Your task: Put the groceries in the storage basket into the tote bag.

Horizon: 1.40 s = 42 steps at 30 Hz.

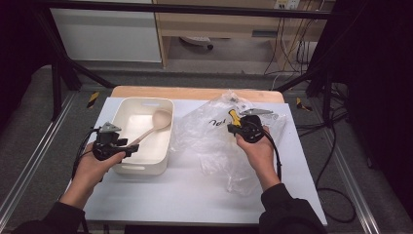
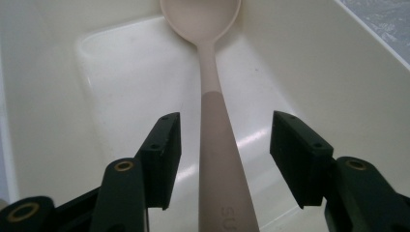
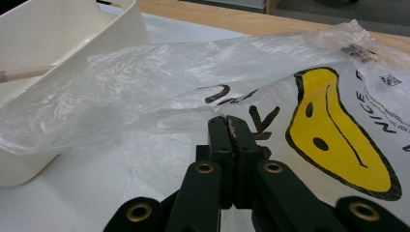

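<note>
- The spoon [image 2: 215, 145] lies in the white tub [image 1: 127, 168], handle running back between the jaws of the left gripper [image 2: 225, 159] and bowl pointing ahead of it, resting against the tub's far end.
- The left gripper's jaws stand apart, one on each side of the handle, with a gap showing on both sides; neither pad touches it.
- In the high view the left gripper [image 1: 130, 150] sits at the near left rim of the tub, held by the person's left hand [image 1: 92, 168].
- The right gripper [image 3: 232, 130] has its jaws pressed together; whether plastic is pinched between them cannot be told.
- A clear plastic bag [image 3: 159, 72] with a yellow smiley face lies ahead of and around the right gripper on the bench [image 1: 170, 195], its left edge draped onto the tub.
</note>
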### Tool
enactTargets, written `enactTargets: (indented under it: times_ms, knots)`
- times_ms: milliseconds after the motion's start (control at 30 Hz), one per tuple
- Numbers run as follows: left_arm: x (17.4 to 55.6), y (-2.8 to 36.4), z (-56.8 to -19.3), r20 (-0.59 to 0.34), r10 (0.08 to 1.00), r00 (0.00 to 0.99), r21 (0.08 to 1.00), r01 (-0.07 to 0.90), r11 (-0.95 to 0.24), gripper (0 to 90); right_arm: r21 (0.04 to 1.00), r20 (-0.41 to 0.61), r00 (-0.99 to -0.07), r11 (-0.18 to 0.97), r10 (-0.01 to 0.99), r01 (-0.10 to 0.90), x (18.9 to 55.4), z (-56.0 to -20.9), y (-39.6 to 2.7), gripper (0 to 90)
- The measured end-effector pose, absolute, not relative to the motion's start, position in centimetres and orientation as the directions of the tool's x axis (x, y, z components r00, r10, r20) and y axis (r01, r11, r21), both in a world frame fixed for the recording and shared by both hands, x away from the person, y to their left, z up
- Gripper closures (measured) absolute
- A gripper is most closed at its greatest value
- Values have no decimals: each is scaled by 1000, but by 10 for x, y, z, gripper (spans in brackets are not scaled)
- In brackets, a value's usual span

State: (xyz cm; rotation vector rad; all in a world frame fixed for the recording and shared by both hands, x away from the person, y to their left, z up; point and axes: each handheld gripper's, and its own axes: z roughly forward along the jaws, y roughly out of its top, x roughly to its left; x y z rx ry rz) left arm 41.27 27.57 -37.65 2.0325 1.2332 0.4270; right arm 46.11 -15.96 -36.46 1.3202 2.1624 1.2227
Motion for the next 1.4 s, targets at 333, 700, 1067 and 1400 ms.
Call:
enactTargets:
  times_ms: [333, 700, 1067, 1400]
  knots:
    - [413, 275, -379, -78, 865, 496, 707, 639, -302, 483, 801, 148, -518, 205, 843, 563, 461, -365, -160, 900]
    - [414, 277, -383, -87, 869, 487, 689, 659, -301, 526, 799, 144, -520, 212, 842, 563, 462, -366, -160, 900]
    - [417, 279, -384, -139, 865, 482, 656, 699, -284, 656, 797, 144, -518, 211, 843, 566, 462, -366, -160, 900]
    - [415, 277, -384, -115, 874, 473, 659, 694, -289, 681, 797, 143, -517, 211, 844, 566, 462, -367, -161, 900]
